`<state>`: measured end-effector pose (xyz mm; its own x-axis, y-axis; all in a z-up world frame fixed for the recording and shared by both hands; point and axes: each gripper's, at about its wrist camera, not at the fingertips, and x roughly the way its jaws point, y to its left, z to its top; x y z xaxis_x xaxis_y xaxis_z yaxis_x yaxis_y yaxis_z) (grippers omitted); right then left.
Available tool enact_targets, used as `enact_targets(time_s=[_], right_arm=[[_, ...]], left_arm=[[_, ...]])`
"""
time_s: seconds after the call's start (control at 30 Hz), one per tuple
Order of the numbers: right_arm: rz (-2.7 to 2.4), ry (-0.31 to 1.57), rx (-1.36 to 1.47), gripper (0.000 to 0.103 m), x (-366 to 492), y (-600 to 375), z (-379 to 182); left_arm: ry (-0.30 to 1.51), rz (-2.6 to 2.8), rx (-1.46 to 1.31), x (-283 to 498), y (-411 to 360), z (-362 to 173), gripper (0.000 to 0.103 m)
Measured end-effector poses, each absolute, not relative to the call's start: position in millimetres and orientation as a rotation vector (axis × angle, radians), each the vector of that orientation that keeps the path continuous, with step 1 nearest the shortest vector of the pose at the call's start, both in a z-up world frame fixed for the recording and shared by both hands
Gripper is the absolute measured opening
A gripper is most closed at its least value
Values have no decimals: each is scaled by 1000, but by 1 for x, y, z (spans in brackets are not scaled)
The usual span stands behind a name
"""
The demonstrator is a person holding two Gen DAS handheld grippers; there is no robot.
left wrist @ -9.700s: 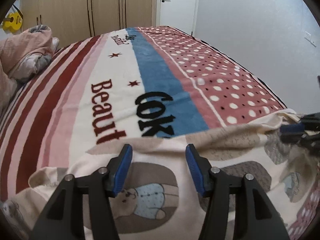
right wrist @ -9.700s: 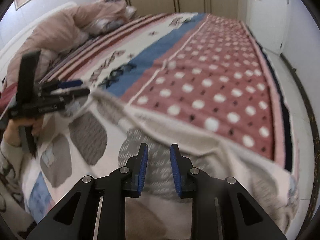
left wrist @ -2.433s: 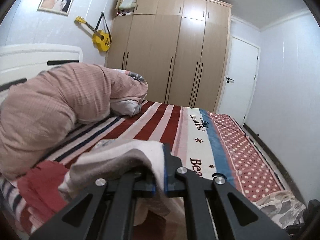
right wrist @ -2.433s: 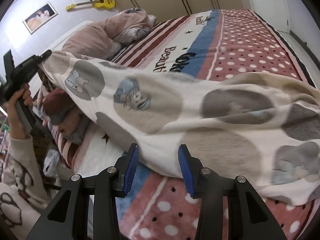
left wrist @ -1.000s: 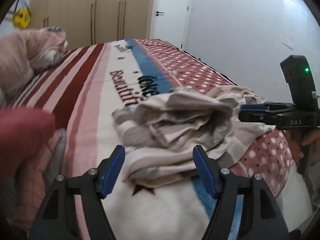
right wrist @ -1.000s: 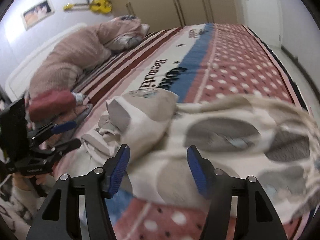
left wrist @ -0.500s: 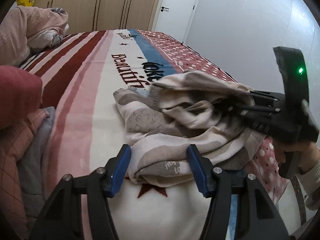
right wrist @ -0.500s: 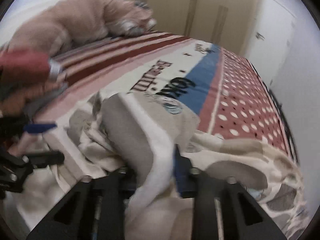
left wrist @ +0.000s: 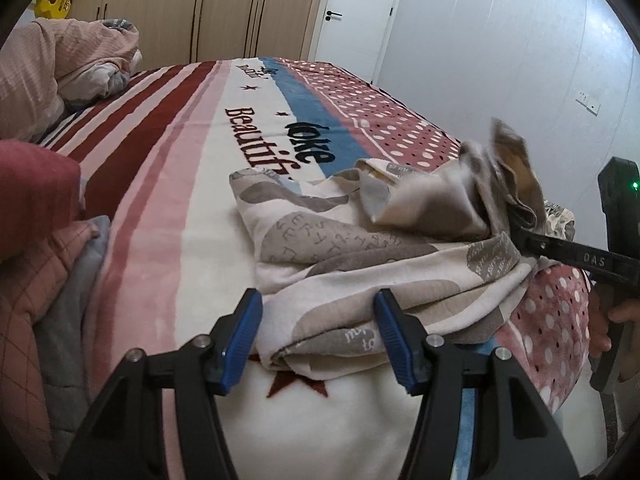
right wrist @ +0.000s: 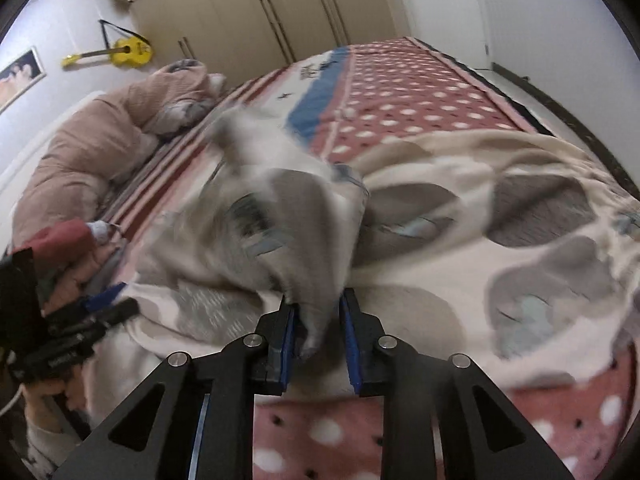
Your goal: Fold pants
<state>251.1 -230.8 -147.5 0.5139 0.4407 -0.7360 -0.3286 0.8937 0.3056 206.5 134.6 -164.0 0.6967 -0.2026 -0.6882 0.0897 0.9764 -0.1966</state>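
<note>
Right hand-held gripper [right wrist: 317,334]: we see its blue-padded fingers [right wrist: 286,340] drawn close with a bunch of pants fabric pinched between them, lifted into a blurred peak ahead of the tips; in the left wrist view its black finger reaches in from the right edge [left wrist: 560,249] and disappears into the raised fold.

Left hand-held gripper [left wrist: 318,338]: jaws spread wide, holding nothing; the near folded edge of the cloth lies between the two blue pads [left wrist: 242,340] but we cannot tell whether either pad touches it. In the right wrist view it shows at the lower left [right wrist: 106,302], low beside the heap.

Pants [left wrist: 360,256]: cream fabric with grey and beige patches and small printed lettering, lying crumpled in several loose layers on the near part of the bed; from the right wrist view [right wrist: 500,240] we see the rest spread flat toward the right, over the dotted side of the blanket.

Blanket [left wrist: 192,168]: covers the bed, with red and pink stripes, a white band with dark lettering, a blue stripe and a dotted red field.

Quilt [right wrist: 100,148]: a pink bundle heaped at the head of the bed, well apart from the pants.

Clothes pile [left wrist: 36,240]: red, checked pink and grey pieces at the left, near the left hand-held gripper.

Room: wardrobe [left wrist: 192,12], white door [left wrist: 356,20], yellow guitar [right wrist: 120,52] on the wall.
</note>
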Motion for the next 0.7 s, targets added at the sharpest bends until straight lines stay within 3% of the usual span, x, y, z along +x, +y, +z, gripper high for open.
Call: enact_targets(time_s=[0.1, 0.2, 0.27, 0.37, 0.5, 0.7], right_arm=[[455, 928, 110, 21, 247, -237, -144], [454, 875, 73, 40, 244, -239, -128], [468, 829, 40, 44, 244, -236, -115], [450, 765, -24, 58, 249, -227, -98], [416, 724, -71, 59, 261, -223, -90], [566, 854, -86, 60, 282, -203, -114]], left_arm=[[781, -153, -145, 206, 133, -161, 55], [766, -142, -140, 204, 133, -156, 55], [746, -140, -145, 202, 136, -150, 55], [717, -139, -155, 202, 140, -139, 55], [703, -151, -153, 205, 139, -135, 55], [732, -173, -142, 215, 128, -145, 55]])
